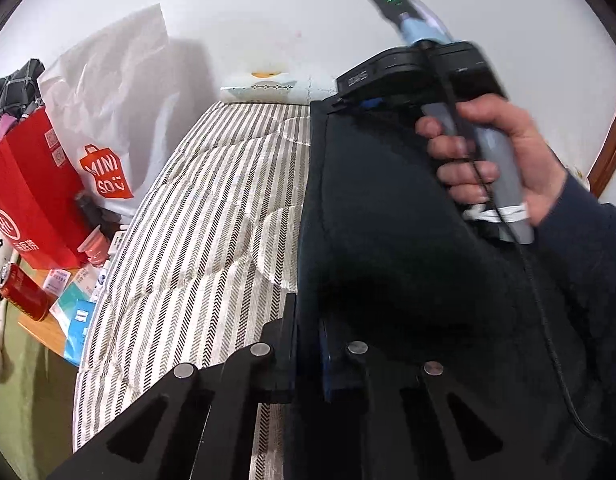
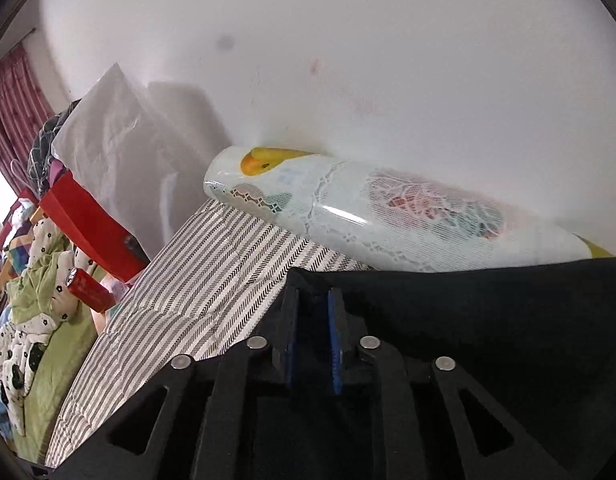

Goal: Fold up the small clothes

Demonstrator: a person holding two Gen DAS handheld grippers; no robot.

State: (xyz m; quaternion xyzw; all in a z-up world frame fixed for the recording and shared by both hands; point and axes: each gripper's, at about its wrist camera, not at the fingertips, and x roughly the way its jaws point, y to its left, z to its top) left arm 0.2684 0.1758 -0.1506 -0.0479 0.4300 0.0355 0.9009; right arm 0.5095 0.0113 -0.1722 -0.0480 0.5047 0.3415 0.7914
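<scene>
A dark navy garment (image 1: 380,240) lies spread on the striped mattress (image 1: 207,220). In the left wrist view my left gripper (image 1: 306,314) is shut on the garment's near left edge, with cloth pinched between its fingers. At the far corner of the same edge a hand (image 1: 488,160) holds my right gripper (image 1: 348,100), tips down on the cloth. In the right wrist view the right gripper (image 2: 312,300) has its blue pads (image 2: 335,344) closed on a fold of the garment (image 2: 488,320), which stretches away to the right.
A lace-covered pillow (image 2: 368,216) lies against the white wall behind the garment. Left of the mattress (image 2: 207,280) stand a red paper bag (image 1: 31,192), a white shopping bag (image 1: 107,100) and a red can (image 1: 23,292) on a small wooden table (image 1: 47,328). Bedding is piled at far left (image 2: 27,340).
</scene>
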